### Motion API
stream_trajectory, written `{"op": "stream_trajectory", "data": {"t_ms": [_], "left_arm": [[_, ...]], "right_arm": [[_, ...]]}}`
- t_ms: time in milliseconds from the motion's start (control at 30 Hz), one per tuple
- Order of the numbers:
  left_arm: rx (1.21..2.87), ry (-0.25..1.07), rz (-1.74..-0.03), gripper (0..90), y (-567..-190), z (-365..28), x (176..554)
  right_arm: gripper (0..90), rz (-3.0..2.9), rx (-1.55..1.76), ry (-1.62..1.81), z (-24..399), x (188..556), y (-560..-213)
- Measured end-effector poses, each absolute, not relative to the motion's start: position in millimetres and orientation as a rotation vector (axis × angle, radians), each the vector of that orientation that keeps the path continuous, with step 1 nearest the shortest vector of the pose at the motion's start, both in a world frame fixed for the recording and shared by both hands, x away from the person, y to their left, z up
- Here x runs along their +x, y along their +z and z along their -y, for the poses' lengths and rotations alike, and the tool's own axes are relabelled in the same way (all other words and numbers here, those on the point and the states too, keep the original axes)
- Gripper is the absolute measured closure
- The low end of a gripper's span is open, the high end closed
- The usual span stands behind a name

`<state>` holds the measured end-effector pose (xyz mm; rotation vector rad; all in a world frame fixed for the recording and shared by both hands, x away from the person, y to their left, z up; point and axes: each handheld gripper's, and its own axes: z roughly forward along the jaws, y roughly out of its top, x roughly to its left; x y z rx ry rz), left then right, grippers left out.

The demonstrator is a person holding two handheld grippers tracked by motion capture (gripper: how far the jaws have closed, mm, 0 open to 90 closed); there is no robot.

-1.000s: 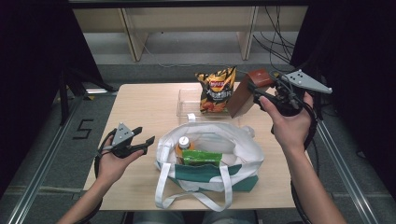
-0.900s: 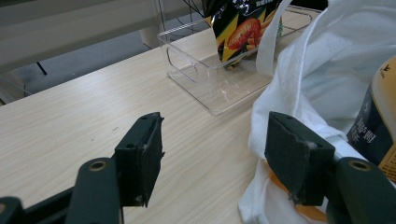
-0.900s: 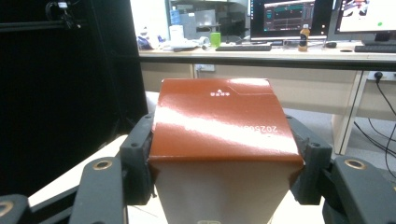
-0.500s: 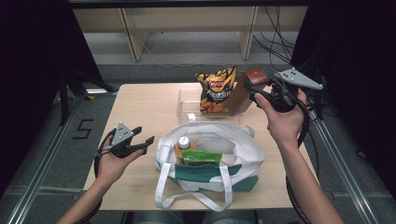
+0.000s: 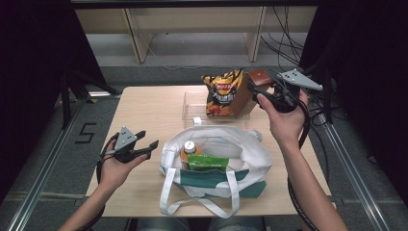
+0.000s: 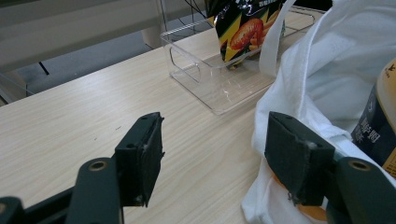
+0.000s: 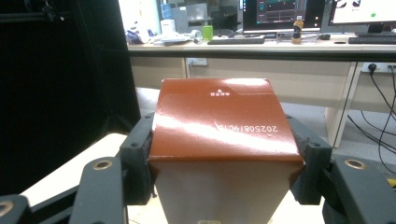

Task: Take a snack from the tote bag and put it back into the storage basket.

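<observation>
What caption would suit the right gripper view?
Right gripper clamped on a brown carton, offices beyond.

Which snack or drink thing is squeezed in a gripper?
The brown box, clamped at its sides in the right gripper. The chips bag stands in the clear bin; the bottle sits in the tote.

Left claw (image 5: 144, 146) agape, right claw (image 5: 262, 91) clamped
</observation>
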<state>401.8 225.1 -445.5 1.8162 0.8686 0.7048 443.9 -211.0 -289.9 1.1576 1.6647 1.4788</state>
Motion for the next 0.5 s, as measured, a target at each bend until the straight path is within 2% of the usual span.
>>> {"op": "stream_trajectory", "data": {"t_ms": [500], "left_arm": [[1.816,0.702,-0.859,36.6,-446.9,-225.7,402.8]], "right_arm": [[39.1,-1.666,1.179,1.466,200.9,459.2,-298.9]]}}
